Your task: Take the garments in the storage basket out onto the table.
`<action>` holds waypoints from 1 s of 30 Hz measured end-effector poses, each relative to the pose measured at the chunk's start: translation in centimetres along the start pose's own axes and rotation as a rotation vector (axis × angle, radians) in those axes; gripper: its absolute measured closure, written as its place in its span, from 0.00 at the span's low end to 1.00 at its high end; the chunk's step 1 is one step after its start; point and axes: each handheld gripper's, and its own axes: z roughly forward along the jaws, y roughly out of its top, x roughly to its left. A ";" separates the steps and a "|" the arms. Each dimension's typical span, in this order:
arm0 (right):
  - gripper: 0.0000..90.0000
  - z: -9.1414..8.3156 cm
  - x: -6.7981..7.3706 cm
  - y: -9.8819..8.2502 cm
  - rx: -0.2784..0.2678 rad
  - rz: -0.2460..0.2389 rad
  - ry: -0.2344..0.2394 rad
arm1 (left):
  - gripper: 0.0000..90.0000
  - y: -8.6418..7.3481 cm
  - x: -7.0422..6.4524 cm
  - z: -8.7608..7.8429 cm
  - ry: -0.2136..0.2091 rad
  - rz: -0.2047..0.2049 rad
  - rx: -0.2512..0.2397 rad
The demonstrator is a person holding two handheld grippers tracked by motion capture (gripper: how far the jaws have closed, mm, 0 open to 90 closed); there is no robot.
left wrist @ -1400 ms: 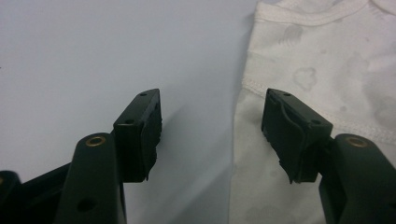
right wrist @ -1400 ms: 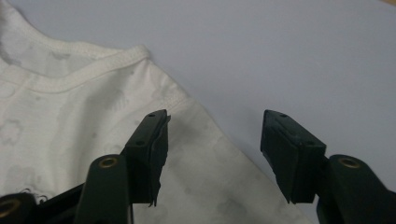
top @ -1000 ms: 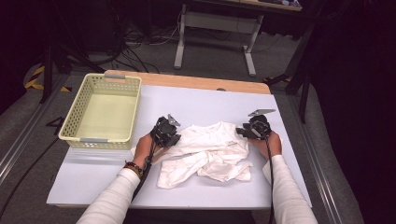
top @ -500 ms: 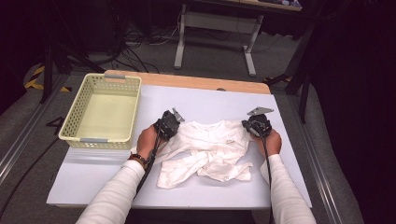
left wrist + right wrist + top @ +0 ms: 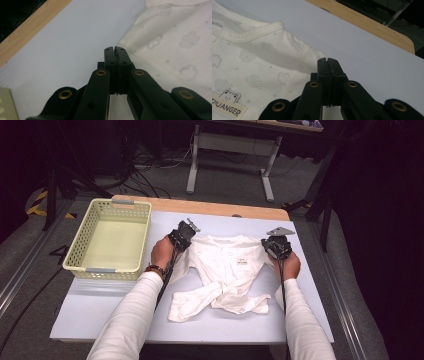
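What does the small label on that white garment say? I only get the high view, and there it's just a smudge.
Observer: In the right gripper view, the label on the garment shows a small cartoon animal face above letters ending in HUANGER. The start is cut off.
Operator: Is the cloth plain white?
Observer: No, it carries faint cloud shapes.
Operator: Are the left tool's fingers open?
Observer: No. The left gripper has its fingers pressed together, right at the garment's stitched edge. Whether cloth is caught between them I cannot tell.
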 end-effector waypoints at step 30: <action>0.79 -7.5 2.0 -2.3 -0.156 -0.022 0.106 | 0.86 -2.2 -4.5 -5.5 -0.093 0.023 -0.221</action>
